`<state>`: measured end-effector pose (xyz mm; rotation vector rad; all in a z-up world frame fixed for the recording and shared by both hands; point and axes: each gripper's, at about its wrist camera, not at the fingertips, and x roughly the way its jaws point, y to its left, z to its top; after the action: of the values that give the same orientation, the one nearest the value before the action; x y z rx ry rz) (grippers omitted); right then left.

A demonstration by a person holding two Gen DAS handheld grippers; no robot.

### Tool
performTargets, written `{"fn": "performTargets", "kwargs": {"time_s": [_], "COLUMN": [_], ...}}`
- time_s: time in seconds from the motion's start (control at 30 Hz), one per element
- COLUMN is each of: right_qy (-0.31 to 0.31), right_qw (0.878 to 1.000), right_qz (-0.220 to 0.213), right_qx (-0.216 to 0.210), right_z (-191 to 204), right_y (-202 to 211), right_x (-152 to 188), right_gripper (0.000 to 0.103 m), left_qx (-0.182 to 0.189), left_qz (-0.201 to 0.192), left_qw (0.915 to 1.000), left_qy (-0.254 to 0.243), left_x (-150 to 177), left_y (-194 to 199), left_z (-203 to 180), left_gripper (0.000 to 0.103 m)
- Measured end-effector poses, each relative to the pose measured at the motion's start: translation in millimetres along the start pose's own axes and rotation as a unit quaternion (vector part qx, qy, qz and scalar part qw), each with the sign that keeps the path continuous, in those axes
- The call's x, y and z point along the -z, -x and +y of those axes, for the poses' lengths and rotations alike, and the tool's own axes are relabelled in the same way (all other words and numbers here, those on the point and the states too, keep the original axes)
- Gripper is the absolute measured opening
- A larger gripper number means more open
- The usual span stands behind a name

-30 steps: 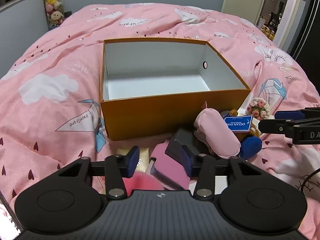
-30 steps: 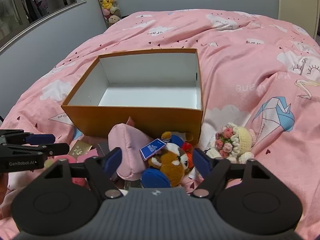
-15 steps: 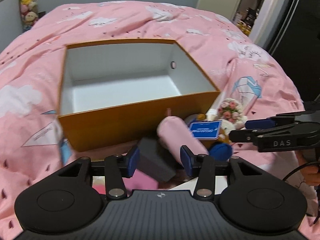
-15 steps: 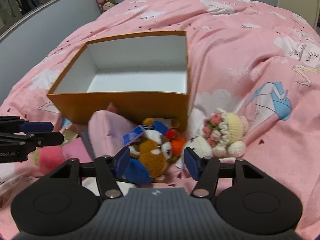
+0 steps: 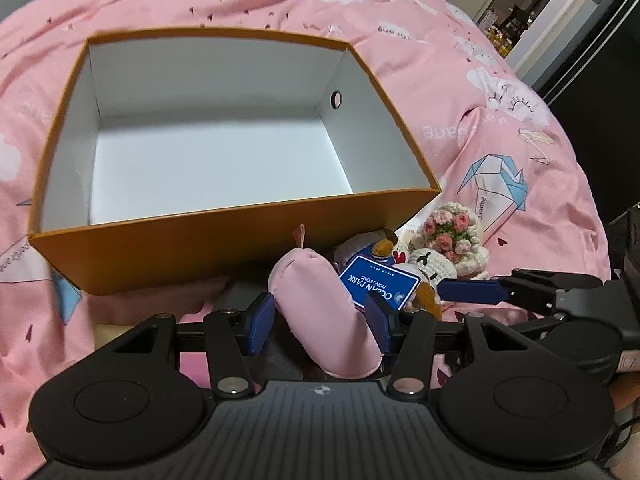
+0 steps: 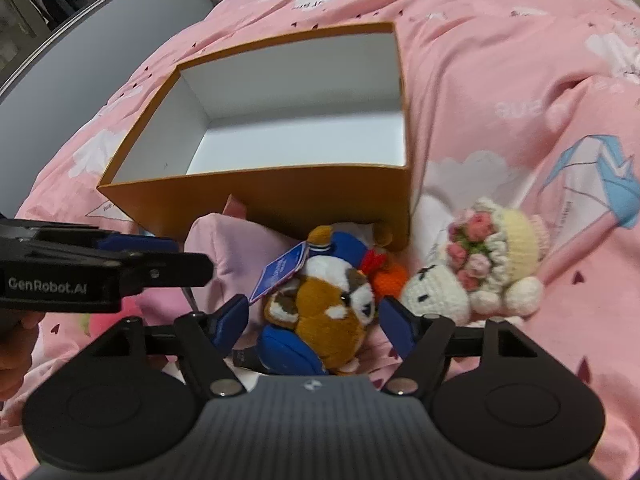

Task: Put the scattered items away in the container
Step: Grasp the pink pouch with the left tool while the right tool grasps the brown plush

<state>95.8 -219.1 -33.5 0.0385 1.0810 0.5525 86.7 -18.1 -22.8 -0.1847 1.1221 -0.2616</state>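
The orange box (image 5: 224, 236) is sitting open on the pink bed (image 5: 500, 128), and nothing is lying inside it yet. The toys are all bunched up right in front of its near wall, so each one is only needing a short lift over the edge.

The left hand-held gripper (image 5: 320, 322) is coming down around the pink soft pouch (image 5: 320, 312). Its jaws are opening, with the pouch sitting between them. The right-hand pad looks to be brushing the pouch, but nothing is squeezing it yet.

The right hand-held gripper (image 6: 308, 320) is reaching around the brown and white plush dog (image 6: 324, 304). Its jaws are opening too, with the dog between them and gaps showing on both sides. A blue tag (image 5: 380, 286) is lying by the dog, and the knitted doll with flowers (image 6: 480, 272) is resting just beside it.

A second ago the left hand-held gripper was hanging over a dark flat thing and a pink card, with narrower jaws. Now it is sitting over the pouch instead. The right one was higher and farther back; now it is lower and closer to the dog.
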Motion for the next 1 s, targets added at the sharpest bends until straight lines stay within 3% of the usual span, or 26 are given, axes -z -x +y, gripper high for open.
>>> {"fn": "performTargets", "kwargs": {"time_s": [0.2,0.33,0.4,0.57,1.0], "right_qy": [-0.011,-0.025,-0.033,-0.021,-0.004], "right_qw": [1.000,0.999,0.999,0.999,0.999], "right_qz": [0.021,0.033,0.034,0.028,-0.024], "right_qx": [-0.001,0.004,-0.008,-0.004,-0.027], "right_z": [-5,-10,-13,-10,1], "right_y": [-22,-35,-37,-30,21], "right_x": [-5,-3,-1,4,8], "right_gripper": [0.075,0.074,0.064,0.060,0.059], "left_qx": [-0.003,0.010,0.015,0.017,0.028], "left_qz": [0.013,0.034,0.035,0.028,-0.044], "left_qw": [0.9999,0.9990,0.9988,0.9992,0.9986], "left_qy": [0.008,0.027,0.032,0.022,-0.011], "left_x": [-8,-9,-7,-4,5], "left_y": [-11,-23,-25,-19,37], "left_z": [4,11,13,10,1], "left_gripper": [0.058,0.052,0.049,0.038,0.029]}}
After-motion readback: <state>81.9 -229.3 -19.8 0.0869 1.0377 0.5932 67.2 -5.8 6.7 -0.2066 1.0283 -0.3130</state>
